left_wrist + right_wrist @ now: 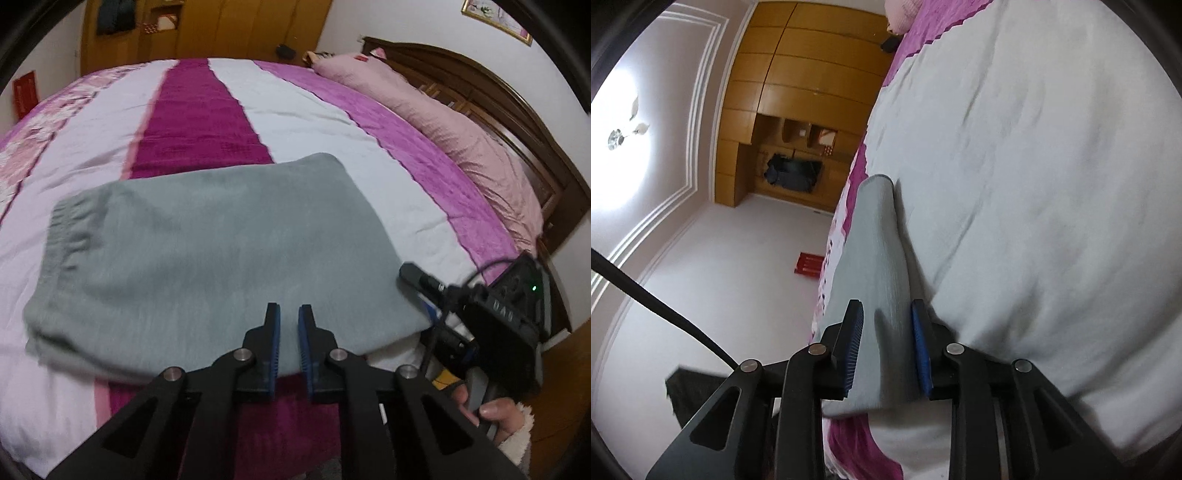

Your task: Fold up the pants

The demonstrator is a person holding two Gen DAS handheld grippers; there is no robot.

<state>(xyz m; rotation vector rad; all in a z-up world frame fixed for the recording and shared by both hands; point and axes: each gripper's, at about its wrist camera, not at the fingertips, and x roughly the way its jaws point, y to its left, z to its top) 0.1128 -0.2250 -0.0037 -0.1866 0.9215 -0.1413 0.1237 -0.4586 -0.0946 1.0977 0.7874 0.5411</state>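
Here, your gray pants [207,251] lie folded flat on the bed [110,122], across its white and magenta stripes, with the gathered waistband at the left end in your left wrist view. The long pink pillow [461,133] lies well apart from the pants, along the wooden headboard [491,96].

Your left tongs [289,314] hang over the near edge of the pants, their blue pads drawn narrow with only a slim gap between them; the fabric shows through that gap and the pads are not seen pinching it.

Your right tongs [886,314] sit at the right end of the pants, rolled on their side. A thick fold of the pants passes between the two pads, and the jaws stand partly apart around it; whether the pads actually press on the cloth you cannot tell. Your right hand [491,410] grips the handle just beside the pants' corner.
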